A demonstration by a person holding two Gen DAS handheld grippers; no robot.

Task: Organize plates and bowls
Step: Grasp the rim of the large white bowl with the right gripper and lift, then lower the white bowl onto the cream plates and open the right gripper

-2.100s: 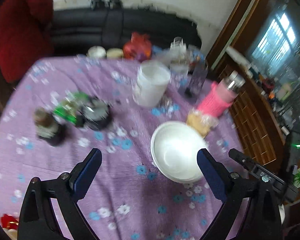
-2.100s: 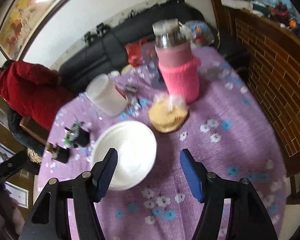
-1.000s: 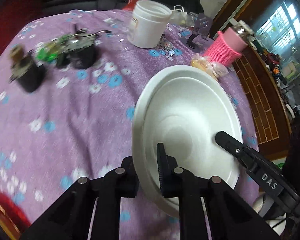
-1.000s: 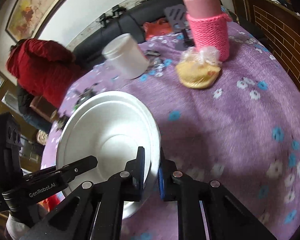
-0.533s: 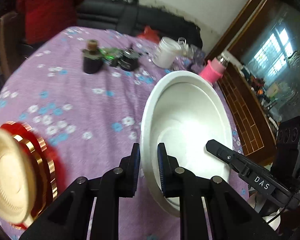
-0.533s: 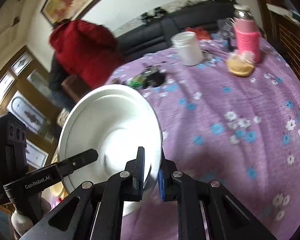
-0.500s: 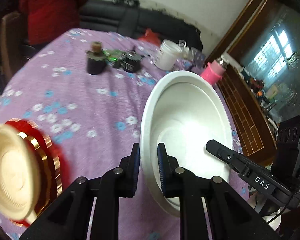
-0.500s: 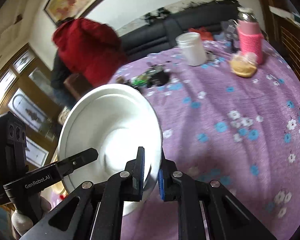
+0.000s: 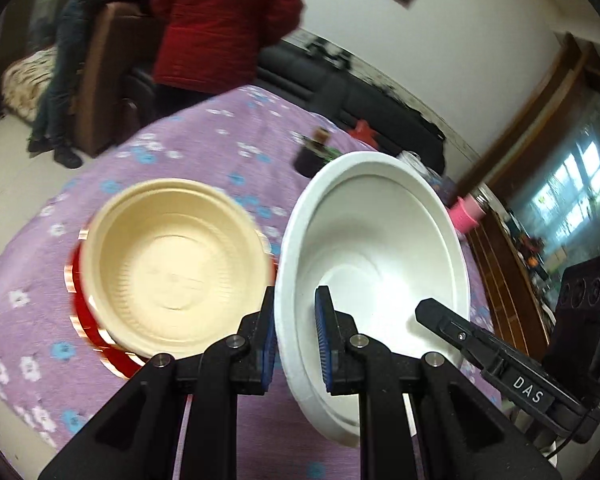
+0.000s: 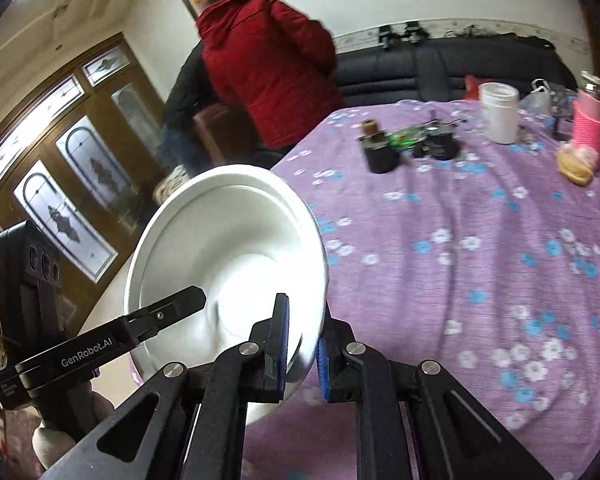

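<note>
Two grippers carry one white bowl [image 9: 374, 236] above the purple tabletop [image 10: 480, 264]. The left gripper [image 9: 296, 336] and right gripper [image 10: 302, 346] each pinch opposite rims, fingers nearly closed. Beside it sits a tan bowl [image 9: 172, 268] on a red plate [image 9: 80, 320], likely the stacking target.

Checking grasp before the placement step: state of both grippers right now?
Left gripper: shut on the white bowl, pinching its rim.
Right gripper: shut on the opposite rim of the same bowl.
</note>
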